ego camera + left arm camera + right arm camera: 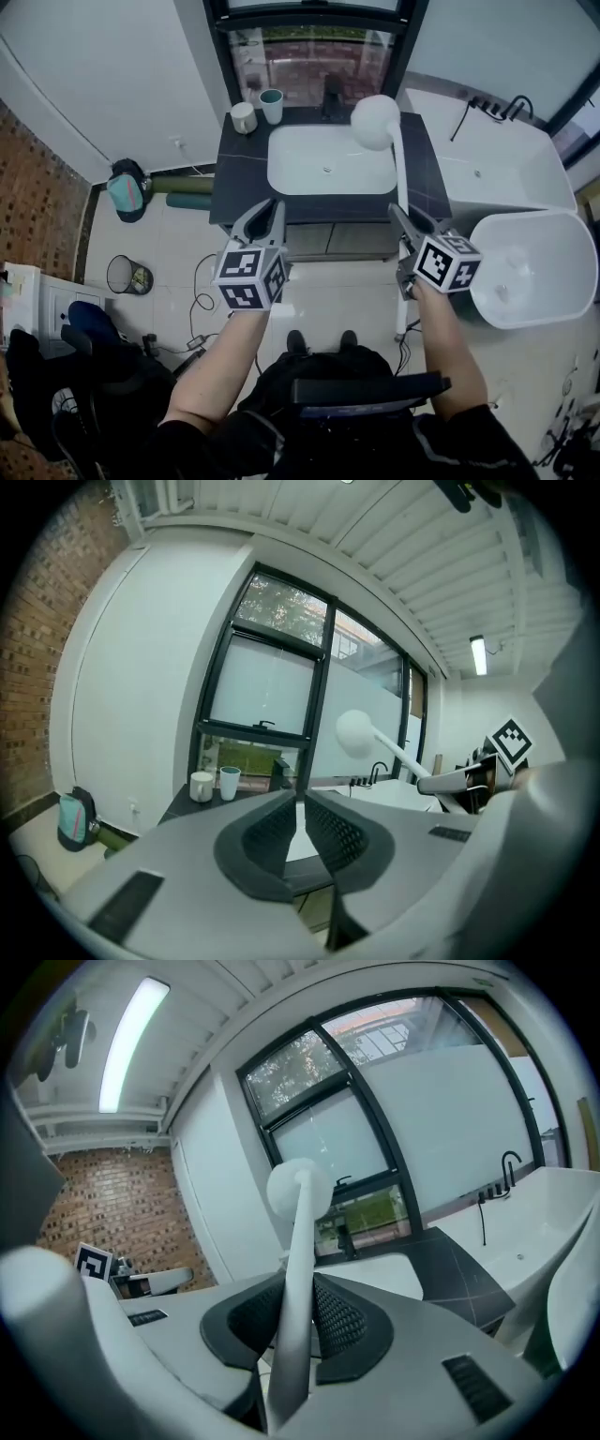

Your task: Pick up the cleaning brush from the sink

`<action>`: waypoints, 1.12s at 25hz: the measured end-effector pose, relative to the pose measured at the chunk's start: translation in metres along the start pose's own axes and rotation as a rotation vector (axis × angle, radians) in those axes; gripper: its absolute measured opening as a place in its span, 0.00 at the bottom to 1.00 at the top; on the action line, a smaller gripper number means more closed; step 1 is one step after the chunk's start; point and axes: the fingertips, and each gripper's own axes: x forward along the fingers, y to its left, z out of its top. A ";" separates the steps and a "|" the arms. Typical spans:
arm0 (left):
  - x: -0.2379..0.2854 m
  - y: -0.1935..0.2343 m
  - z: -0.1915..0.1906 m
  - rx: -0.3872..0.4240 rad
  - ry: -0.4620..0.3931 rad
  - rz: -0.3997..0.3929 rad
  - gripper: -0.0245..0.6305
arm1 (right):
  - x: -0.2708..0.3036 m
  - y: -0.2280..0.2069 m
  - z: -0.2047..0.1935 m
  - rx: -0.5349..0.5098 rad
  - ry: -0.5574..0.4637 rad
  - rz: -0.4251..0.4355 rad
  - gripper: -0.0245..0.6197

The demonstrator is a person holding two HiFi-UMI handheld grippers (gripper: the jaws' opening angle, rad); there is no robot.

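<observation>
The cleaning brush has a round white head (375,122) and a long white handle. My right gripper (409,221) is shut on that handle and holds the brush up in the air, its head above the white sink basin (300,174) in the dark counter. In the right gripper view the handle (292,1326) runs up between the black pads to the head (298,1191). My left gripper (267,215) hangs beside it at the counter's front edge, shut with nothing in it (302,804). From the left gripper view, the brush head (356,731) shows at the right.
Two cups (244,117) (272,105) and a black faucet (333,94) stand at the back of the counter. A bathtub (506,169) and a rounded white tub (534,267) lie to the right. A wire bin (128,276), a teal bag (125,192) and cables are on the floor at the left.
</observation>
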 end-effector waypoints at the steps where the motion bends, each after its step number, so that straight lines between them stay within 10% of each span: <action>1: -0.010 -0.014 -0.003 -0.001 0.001 -0.015 0.09 | -0.016 0.000 0.000 -0.010 -0.009 0.000 0.12; 13: -0.050 -0.194 -0.009 0.013 -0.079 0.012 0.04 | -0.185 -0.070 0.026 -0.100 -0.128 0.050 0.12; 28: -0.062 -0.225 -0.024 0.034 -0.046 -0.019 0.04 | -0.215 -0.067 0.008 -0.106 -0.184 0.014 0.12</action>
